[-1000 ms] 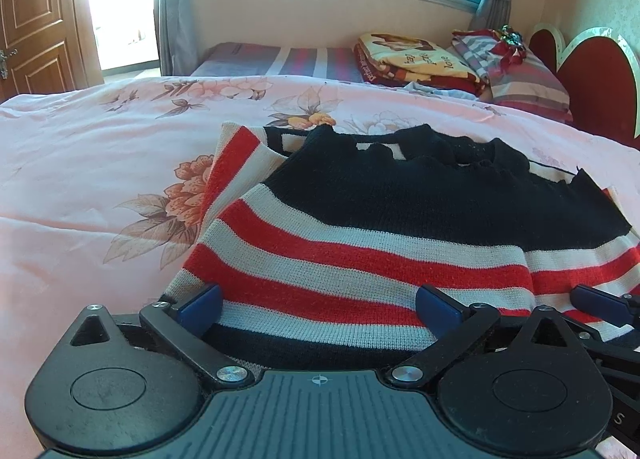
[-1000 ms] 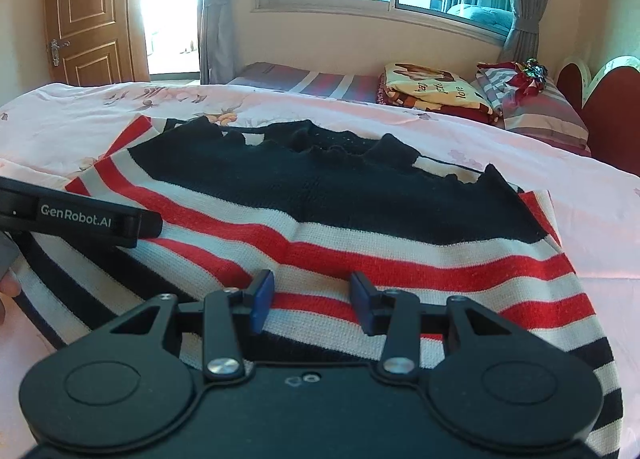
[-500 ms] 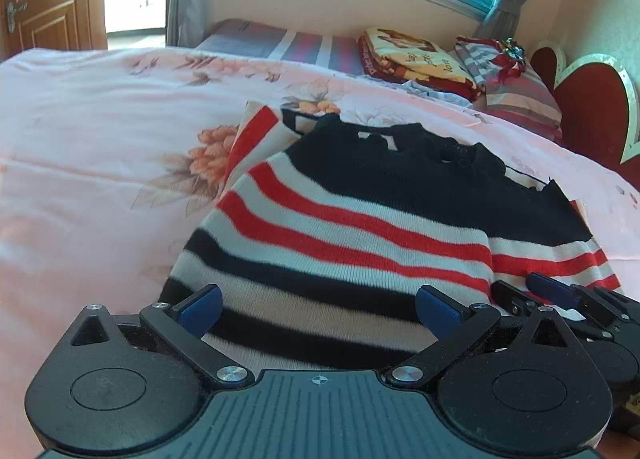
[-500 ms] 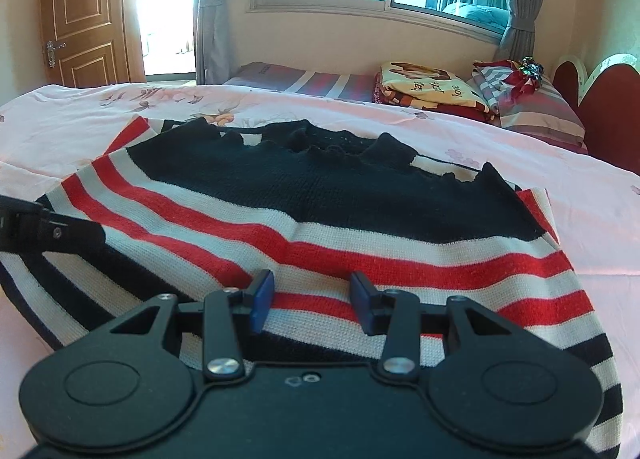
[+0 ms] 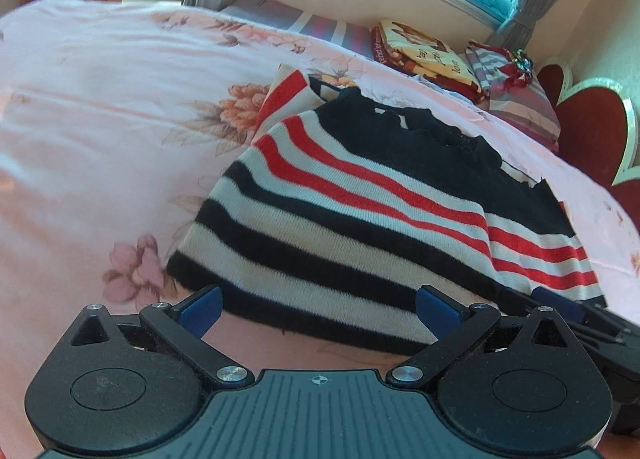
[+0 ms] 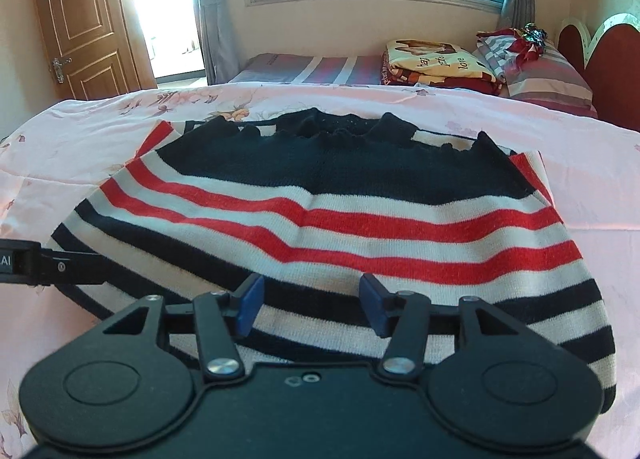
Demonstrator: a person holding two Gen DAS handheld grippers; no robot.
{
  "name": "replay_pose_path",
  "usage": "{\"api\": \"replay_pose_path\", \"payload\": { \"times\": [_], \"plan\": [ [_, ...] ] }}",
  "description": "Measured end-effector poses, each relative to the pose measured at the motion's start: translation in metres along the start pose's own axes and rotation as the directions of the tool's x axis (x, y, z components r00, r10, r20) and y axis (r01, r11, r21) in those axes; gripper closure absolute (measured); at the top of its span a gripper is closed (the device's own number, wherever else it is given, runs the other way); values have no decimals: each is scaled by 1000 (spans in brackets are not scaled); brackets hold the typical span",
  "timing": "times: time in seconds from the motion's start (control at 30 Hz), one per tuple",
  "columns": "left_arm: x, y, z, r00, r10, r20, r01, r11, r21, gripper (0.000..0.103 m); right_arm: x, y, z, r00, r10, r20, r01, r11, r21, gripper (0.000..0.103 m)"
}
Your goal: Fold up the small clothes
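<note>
One striped sweater (image 6: 320, 219) lay spread on the pink floral bedspread (image 5: 100, 119), its black collar end pointing toward the window and its black-and-white hem end nearest me. My right gripper (image 6: 312, 309) hovered over that hem near its middle, blue pads (image 6: 250, 307) parted with a band of the knit showing between them; the jaws had just been opening, and the pads did not press on the fabric, so the cloth lay loose there. My left gripper (image 5: 318, 309) stood wide apart at the sweater's left hem corner, with the dark hem edge and a strip of bedspread between its fingers and nothing pinched. In the left wrist view the right gripper's fingers reached in from the lower right, just beside the hem's right end; in the right wrist view the left gripper's black finger came in from the left, at the sweater's edge. A folded sleeve with a red stripe showed under the left shoulder. Beyond the sweater, a folded printed blanket (image 6: 436, 63) and a striped pillow (image 6: 548, 83) sat near the red headboard (image 6: 600, 59). A wooden door (image 6: 80, 23) stood far left.
</note>
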State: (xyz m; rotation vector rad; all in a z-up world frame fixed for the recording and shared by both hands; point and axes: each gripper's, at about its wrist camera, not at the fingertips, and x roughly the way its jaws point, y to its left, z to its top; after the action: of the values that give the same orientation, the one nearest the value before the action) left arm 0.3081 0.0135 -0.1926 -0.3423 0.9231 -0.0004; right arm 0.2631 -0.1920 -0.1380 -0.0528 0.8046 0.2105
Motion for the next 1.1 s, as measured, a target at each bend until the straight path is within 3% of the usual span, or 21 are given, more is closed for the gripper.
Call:
{"api": "replay_pose_path", "payload": {
  "times": [0.2, 0.53, 0.63, 0.8, 0.83, 0.87, 0.97, 1.1],
  "plan": [
    [5, 25, -17, 996, -83, -12, 79, 979, -189, 2, -6, -4, -2, 1000, 11, 1, -11, 1000, 28, 51],
    [28, 37, -10, 979, -170, 110, 196, 931, -306, 2, -3, -5, -1, 1000, 14, 24, -15, 999, 50, 51],
    [37, 37, -2, 975, -167, 146, 207, 925, -320, 19, 2, -5, 4, 999, 11, 36, -13, 999, 53, 50],
    [53, 46, 8, 966, -169, 195, 236, 880, -411, 39, 12, -3, 14, 998, -1, 56, -1, 999, 50, 50],
    [57, 46, 10, 966, -170, 196, 240, 873, -424, 45, 14, -3, 16, 998, -8, 60, 5, 999, 49, 50],
    [62, 47, 12, 966, -176, 191, 243, 867, -434, 60, 16, -3, 18, 998, -16, 63, 13, 999, 45, 50],
    [71, 48, 12, 965, -177, 195, 249, 854, -458, 65, 30, 3, 14, 998, -66, 24, 67, 998, -9, 50],
    [66, 43, 14, 962, -177, 209, 253, 865, -433, 78, 32, 12, 7, 994, -95, 56, 99, 992, -76, 48]
  ]
}}
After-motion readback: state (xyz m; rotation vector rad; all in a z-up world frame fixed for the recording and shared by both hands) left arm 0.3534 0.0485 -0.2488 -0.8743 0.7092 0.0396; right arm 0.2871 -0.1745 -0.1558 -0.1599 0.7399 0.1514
